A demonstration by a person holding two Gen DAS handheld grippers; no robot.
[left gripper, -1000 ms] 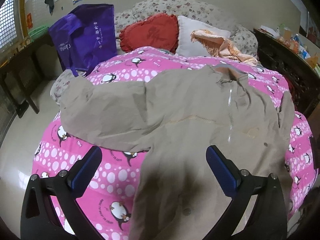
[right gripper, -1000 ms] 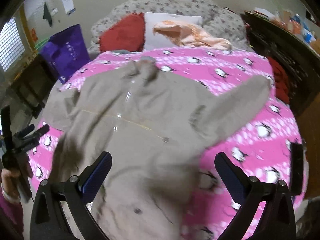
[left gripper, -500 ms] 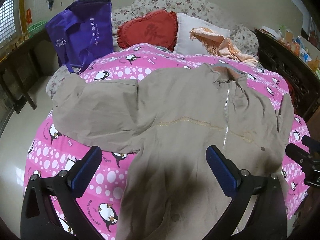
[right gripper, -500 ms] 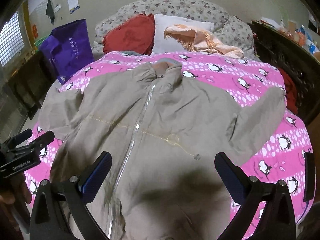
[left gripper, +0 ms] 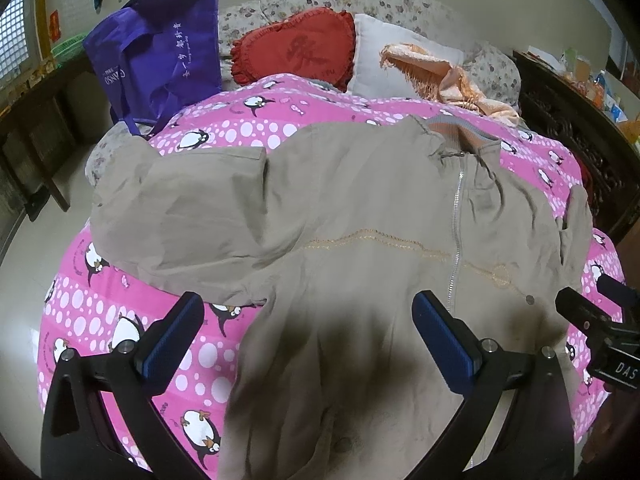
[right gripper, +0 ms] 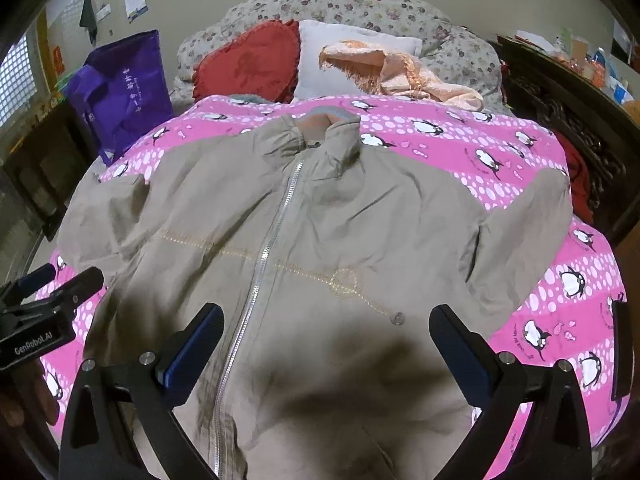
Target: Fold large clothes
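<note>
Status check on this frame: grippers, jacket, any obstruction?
Left gripper open, right gripper open, both empty above the hem. Tan jacket flat, zipped, sleeves spread, unfolded. Nothing lying on it.

The jacket [right gripper: 360, 216] is matt, wrinkled tan cloth with a shiny metal zip [right gripper: 272, 240] and yellow stitching, lying on a soft pink printed quilt [right gripper: 460, 140]. The bag [left gripper: 160, 68] looks like smooth, faintly glossy purple fabric; the cushion [left gripper: 296, 48] is red frilled cloth. Both grippers [left gripper: 308, 332] [right gripper: 326, 344] have matt black plastic arms, blue pads [right gripper: 192, 352] and bright metal screws.
</note>
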